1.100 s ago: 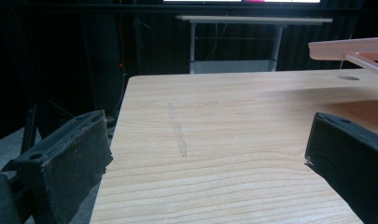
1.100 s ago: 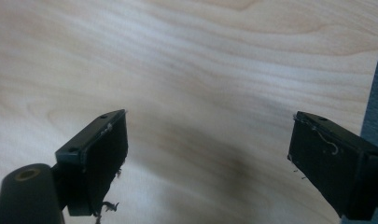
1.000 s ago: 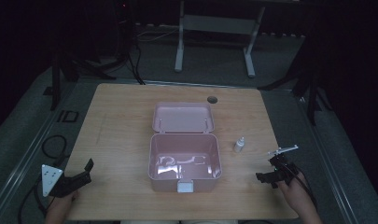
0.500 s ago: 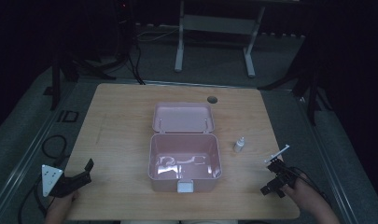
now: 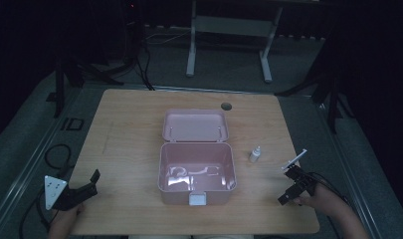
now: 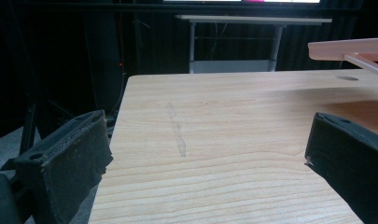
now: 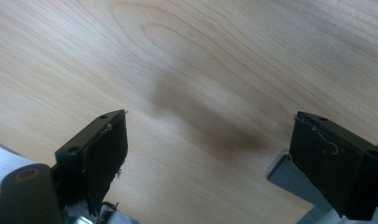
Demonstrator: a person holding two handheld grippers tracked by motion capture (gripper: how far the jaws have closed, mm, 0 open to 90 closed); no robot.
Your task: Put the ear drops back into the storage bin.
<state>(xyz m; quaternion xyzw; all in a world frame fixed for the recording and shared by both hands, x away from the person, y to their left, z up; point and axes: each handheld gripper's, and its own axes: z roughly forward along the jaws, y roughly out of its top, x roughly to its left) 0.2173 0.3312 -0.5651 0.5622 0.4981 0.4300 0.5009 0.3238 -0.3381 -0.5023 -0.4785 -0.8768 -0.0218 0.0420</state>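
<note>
The pink box stands open at the table's middle, perhaps already holding something pale. The small dropper bottle and the syringe lie outside it, not yet packed. The right gripper and the left gripper both gape wide, holding nothing.

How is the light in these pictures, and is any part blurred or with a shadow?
High view: dim, the room behind black, the table lit, glare inside the pink box. Left gripper view: sharp wood grain, the near tongs soft. Right gripper view: bright wood with a dark, blurred shadow between the open tongs.
</note>
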